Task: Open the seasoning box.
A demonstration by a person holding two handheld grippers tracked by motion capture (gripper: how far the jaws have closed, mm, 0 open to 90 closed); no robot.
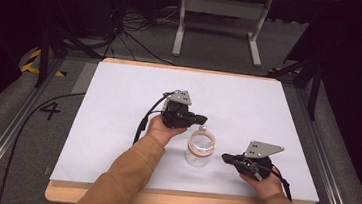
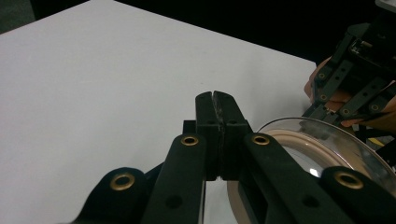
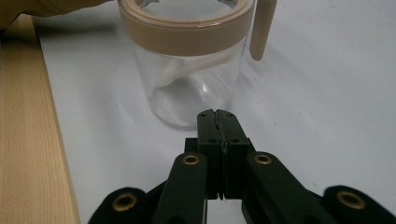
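On the grey floor left of the tabletop [image 1: 118,106], a black figure "4" [image 1: 50,110] is the one piece of writing that can be read; the jar and both tools carry no legible label. A black cable [image 1: 26,127] runs across that floor beside the figure, a white metal stand [image 1: 221,15] rises beyond the far edge, and yellow-and-black tape [image 1: 32,60] marks the far left corner. The tabletop is a white sheet on a pale wooden board whose edge shows along the near side. Toward the near middle of it stands a clear glass jar [image 1: 199,149] with a tan band around its rim; a pale spoon-like piece [image 3: 196,65] leans inside it, and a tan tab [image 3: 261,28] hangs at its side. The left tool [image 1: 198,119] hovers just beyond the jar, pointing right over the rim, its jaws pressed flat together with nothing between them. The right tool [image 1: 226,158] lies just right of the jar, pointing at its base, jaws likewise closed tight and empty, near the glass; whether they touch it cannot be told. Tan sleeves enter from the near edge.
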